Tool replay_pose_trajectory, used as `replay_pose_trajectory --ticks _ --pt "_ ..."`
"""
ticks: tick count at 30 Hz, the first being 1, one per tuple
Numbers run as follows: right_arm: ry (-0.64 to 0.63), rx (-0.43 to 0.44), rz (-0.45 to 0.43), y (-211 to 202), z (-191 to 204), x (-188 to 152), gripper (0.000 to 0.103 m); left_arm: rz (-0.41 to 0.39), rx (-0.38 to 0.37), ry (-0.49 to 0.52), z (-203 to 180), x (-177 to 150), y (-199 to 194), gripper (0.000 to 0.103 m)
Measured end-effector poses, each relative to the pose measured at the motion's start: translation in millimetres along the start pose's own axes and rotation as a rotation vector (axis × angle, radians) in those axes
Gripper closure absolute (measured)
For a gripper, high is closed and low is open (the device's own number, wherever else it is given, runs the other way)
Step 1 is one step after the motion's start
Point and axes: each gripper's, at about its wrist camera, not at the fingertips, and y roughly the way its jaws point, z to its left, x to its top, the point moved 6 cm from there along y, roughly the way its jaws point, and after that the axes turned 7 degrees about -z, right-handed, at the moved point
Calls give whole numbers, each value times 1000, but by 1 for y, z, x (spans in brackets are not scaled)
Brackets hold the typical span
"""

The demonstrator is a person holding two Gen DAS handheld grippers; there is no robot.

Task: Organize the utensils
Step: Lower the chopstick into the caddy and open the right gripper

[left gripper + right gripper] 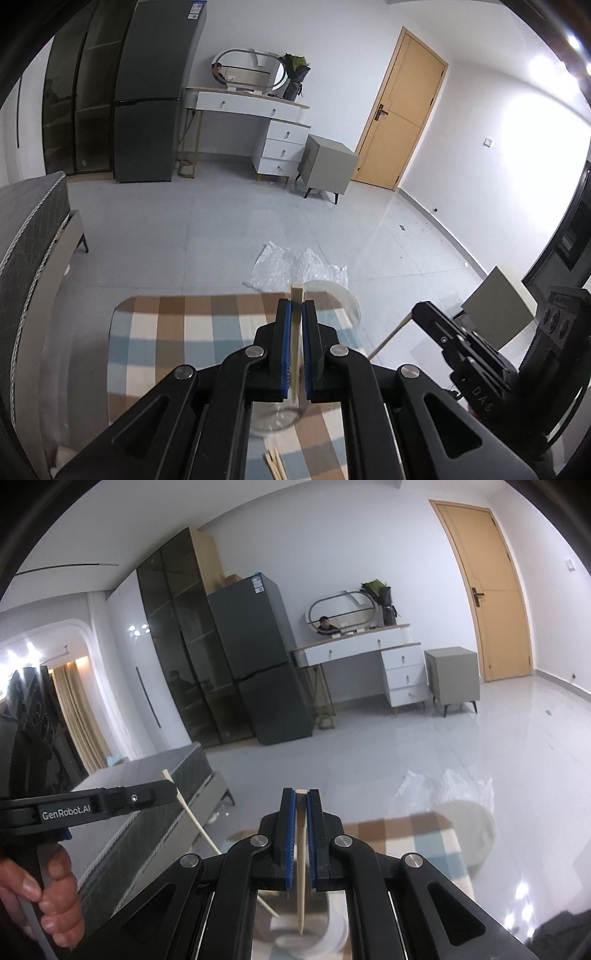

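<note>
Loose chopsticks (275,466) lie nearest on the checked cloth (177,332) of the desk, clear glass jar (275,417) just beyond. Left tongs (296,314) clamp one chopstick (296,295); right tongs (301,805) clamp another chopstick (301,878), tip over the jar. Bubble wrap (295,267) on the floor behind.

A chopstick (301,864) is held upright between the closed blue pads (291,834) of the right gripper (301,812). At the left, a second chopstick (199,827) is clamped by the left gripper (162,794), which is held by a hand (44,897). A glass jar (295,926) is seen below.
</note>
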Motion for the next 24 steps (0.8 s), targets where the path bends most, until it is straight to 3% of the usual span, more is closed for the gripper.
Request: replay_pose_trajectory --ticks 5,8,24 --pt "13 -6 -18 24 -5 11 98 -16 3 30 3 12 11 102" --pt "8 -2 -12 37 -7 10 98 17 8 55 6 6 21 102" --pt "22 13 69 56 -12 -37 97 98 15 80 15 -25 44 102"
